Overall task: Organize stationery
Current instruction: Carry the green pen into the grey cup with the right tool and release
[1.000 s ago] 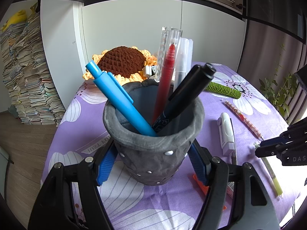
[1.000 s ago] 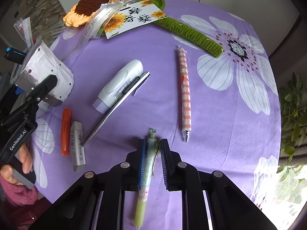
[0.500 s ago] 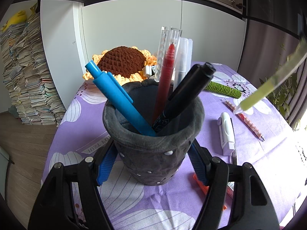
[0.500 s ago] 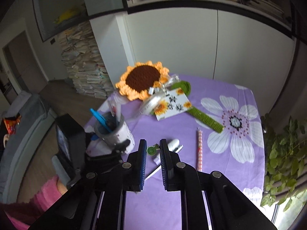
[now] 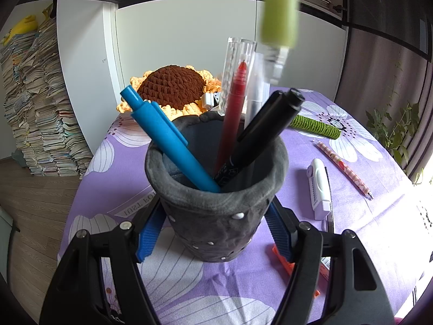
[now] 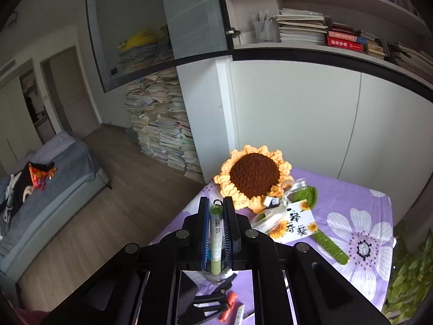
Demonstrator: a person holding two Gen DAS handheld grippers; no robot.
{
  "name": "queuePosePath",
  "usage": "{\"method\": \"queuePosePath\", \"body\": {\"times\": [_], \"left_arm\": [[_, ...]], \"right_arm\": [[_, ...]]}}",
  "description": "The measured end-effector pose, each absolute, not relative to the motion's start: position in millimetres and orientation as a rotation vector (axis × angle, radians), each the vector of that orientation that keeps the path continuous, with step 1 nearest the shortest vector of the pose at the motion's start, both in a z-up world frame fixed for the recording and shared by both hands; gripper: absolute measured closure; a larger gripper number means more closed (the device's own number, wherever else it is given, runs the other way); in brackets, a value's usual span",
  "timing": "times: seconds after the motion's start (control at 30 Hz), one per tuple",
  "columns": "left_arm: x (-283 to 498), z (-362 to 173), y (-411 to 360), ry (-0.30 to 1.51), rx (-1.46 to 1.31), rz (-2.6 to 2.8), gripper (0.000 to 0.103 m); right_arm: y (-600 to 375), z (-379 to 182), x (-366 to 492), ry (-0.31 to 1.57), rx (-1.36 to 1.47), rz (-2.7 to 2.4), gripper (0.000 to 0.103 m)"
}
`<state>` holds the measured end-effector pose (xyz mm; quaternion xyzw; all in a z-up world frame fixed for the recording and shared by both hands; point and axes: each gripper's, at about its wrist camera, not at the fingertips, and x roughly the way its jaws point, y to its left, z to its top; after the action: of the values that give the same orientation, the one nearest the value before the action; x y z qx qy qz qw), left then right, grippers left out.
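One green pen (image 6: 215, 233) between right gripper (image 6: 216, 203) pads.

Pens (image 5: 173, 140) in cup (image 5: 216, 216), sunflower (image 5: 173, 88) behind.

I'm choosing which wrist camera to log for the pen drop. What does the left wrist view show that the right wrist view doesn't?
Only the left wrist view shows the grey pen cup between the left gripper fingers, its blue pen, red pen and black marker, and the pink pen.

Only the right wrist view shows the right gripper clamping the green pen.

Both show the green pen and the crocheted sunflower.
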<state>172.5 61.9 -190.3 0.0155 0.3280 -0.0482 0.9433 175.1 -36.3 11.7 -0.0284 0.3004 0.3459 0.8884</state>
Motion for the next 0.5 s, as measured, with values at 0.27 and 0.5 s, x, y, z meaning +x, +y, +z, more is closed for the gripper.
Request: {"method": "queuePosePath", "body": {"times": [0.27,0.5], "left_arm": [[172.6,-190.3,61.3,0.671,0.03,-0.099,0.034],[173.4,-190.5,60.9,0.673,0.031,-0.099,0.034]], "right_arm": [[-10.8,-21.5,196.2,0.634,-0.073,0.72,0.092],[-3.0,-72.4,207.3,0.783,-0.11,0.724,0.092]]}}
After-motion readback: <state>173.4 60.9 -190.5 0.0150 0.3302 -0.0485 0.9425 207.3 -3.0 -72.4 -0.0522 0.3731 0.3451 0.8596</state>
